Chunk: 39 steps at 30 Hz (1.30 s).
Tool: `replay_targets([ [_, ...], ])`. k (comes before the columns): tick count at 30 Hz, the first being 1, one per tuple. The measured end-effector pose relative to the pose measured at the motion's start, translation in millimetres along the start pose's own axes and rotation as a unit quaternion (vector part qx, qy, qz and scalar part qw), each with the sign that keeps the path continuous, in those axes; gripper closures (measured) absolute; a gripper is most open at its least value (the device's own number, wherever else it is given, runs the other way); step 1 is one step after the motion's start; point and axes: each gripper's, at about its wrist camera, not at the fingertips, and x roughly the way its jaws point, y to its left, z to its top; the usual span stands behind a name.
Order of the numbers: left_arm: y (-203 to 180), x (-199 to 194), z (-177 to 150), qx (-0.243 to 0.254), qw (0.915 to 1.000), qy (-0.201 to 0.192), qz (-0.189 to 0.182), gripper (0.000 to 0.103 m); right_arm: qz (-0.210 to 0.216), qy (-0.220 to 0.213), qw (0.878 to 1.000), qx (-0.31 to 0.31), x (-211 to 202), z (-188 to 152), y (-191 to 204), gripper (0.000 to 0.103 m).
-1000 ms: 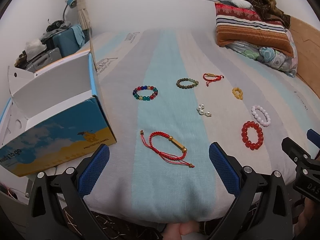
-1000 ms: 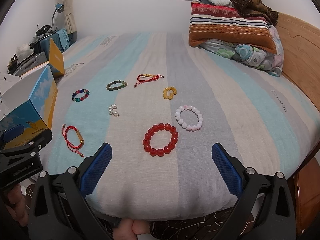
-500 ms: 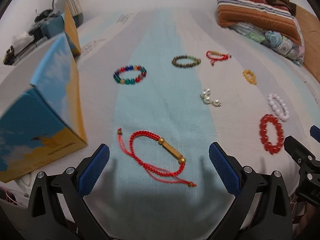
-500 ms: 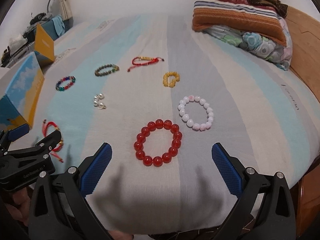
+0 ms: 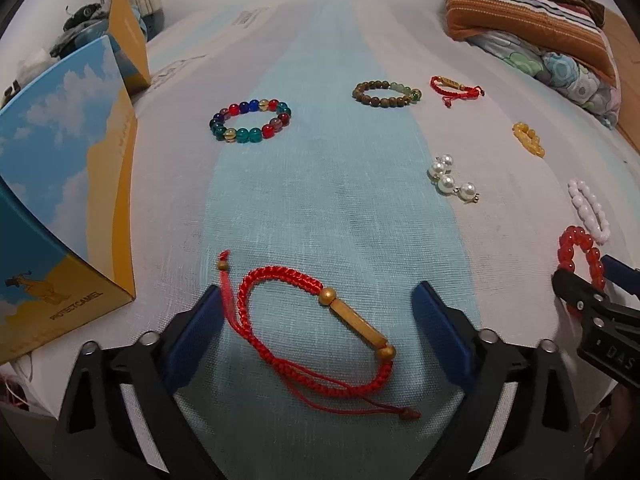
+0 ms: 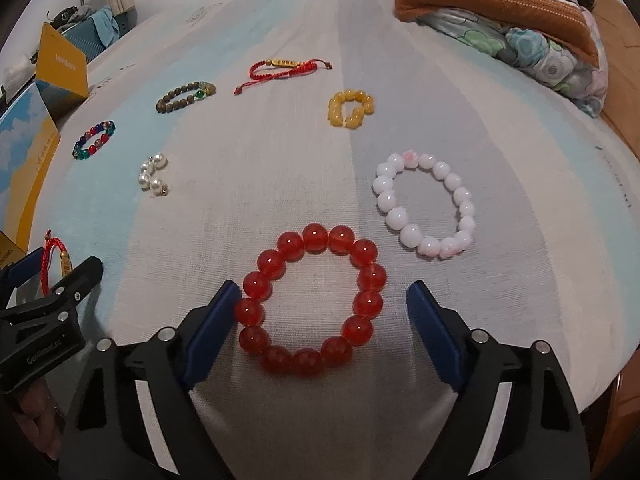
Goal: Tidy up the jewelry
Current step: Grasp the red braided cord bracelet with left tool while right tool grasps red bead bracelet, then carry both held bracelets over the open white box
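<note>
Several bracelets lie on the striped bed sheet (image 5: pixel 328 184). My left gripper (image 5: pixel 320 332) is open and low over the bed, its jaws on either side of a red cord bracelet with a gold tube bead (image 5: pixel 320 320). My right gripper (image 6: pixel 320 328) is open, its jaws on either side of a red bead bracelet (image 6: pixel 312 300), the left pad (image 6: pixel 212 332) touching or nearly touching it. The red cord bracelet (image 6: pixel 56 260) shows at the left edge of the right wrist view. A white bead bracelet (image 6: pixel 424 204) lies just beyond on the right.
A blue and yellow box (image 5: pixel 60 208) stands at the left. Farther back lie a multicoloured bead bracelet (image 5: pixel 250 120), a brown bead bracelet (image 5: pixel 386 94), a second red cord bracelet (image 5: pixel 454 86), a yellow bead bracelet (image 6: pixel 352 108) and pearl earrings (image 5: pixel 452 178). Pillows (image 5: pixel 528 12) are piled at the back right.
Both grippers have moved forward and down toward the bed. The red cord bracelet now lies between the left jaws and the red bead bracelet between the right jaws. Both stay open.
</note>
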Motion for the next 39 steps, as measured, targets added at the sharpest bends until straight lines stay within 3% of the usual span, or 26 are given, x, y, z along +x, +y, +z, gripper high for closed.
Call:
replay_targets([
  [9,4.5,-4.1,3.4,-0.011,0.9999,0.004,0.000,0.070,0.005,0.007,1.000,-0.003,-1.3,2.4,4.0,0.064],
  [11,6.3,-4.9,3.6,-0.010,0.9999,0.005,-0.004,0.089,0.006,0.007,1.000,-0.002,-1.6,2.2,4.1,0.075],
  [13,7.9,-5.8,4.0,-0.009,0.9999,0.006,-0.012,0.095,0.005,0.008,1.000,0.001,-2.1,2.8,3.6,0.077],
  [23,11.1,-17.5,4.3,-0.001,0.9995,0.004,-0.032,0.096,0.019,-0.001,1.000,0.007,-15.0,5.0,1.8,0.077],
  [25,10.7,-21.5,4.4,0.000,0.9993,0.002,-0.038,0.096,0.016,-0.006,1.000,0.007,-20.4,4.2,2.4,0.090],
  [39,10.3,-49.4,12.7,0.004,0.9983,-0.021,-0.055,0.096,0.030,-0.033,0.999,0.011,-55.0,8.5,0.9,0.090],
])
